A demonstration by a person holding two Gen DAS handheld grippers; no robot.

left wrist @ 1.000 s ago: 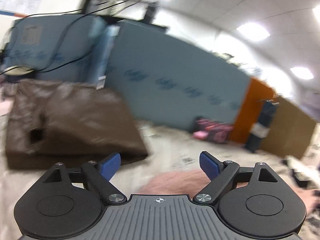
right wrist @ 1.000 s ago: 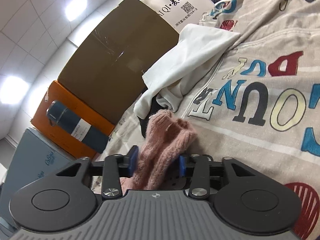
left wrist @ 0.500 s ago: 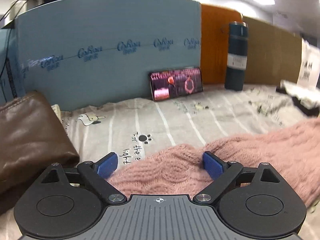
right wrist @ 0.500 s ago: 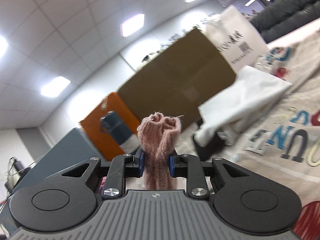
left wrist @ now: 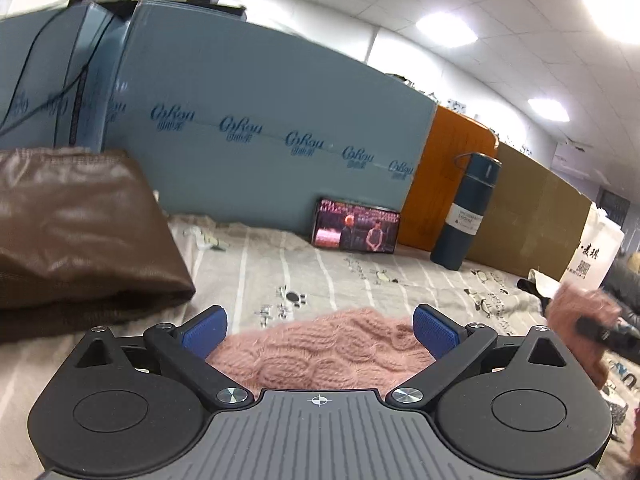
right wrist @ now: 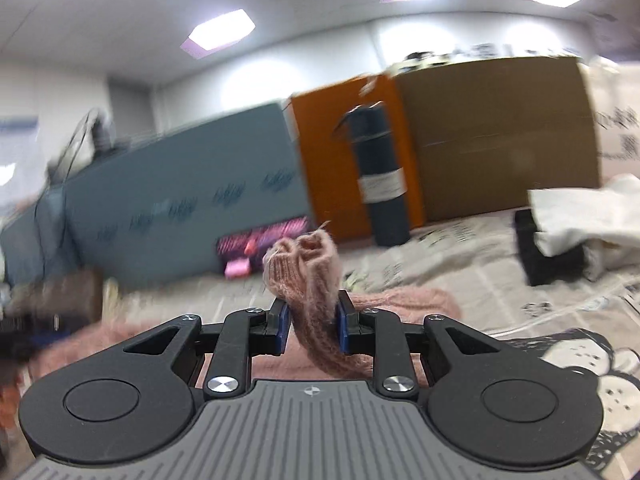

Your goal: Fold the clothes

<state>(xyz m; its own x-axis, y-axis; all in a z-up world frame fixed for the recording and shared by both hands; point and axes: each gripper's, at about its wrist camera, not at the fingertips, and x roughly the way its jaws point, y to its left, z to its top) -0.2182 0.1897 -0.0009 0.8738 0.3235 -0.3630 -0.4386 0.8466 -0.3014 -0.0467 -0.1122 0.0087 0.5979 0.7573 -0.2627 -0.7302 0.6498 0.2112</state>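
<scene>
A pink knitted sweater (left wrist: pixel 320 352) lies on the printed bedsheet (left wrist: pixel 304 268). My left gripper (left wrist: pixel 318 326) is open, its blue pads wide apart on either side of a bulge of the knit, not squeezing it. My right gripper (right wrist: pixel 311 326) is shut on a ribbed cuff of the pink sweater (right wrist: pixel 308 280), which sticks up between the pads; more of the sweater lies flat behind it. In the left wrist view the right gripper's tip (left wrist: pixel 600 332) shows at the far right with pink knit around it.
A folded brown leather garment (left wrist: pixel 76 232) lies at the left. A phone (left wrist: pixel 356 230), a dark blue flask (left wrist: pixel 466 212), blue, orange and cardboard panels line the back. White cloth on a black item (right wrist: pixel 576 220) sits at the right.
The right gripper swung left and levelled out with the cuff held, now facing the flask. The left gripper tilted up a little; the sweater bulge stays between its open pads.
</scene>
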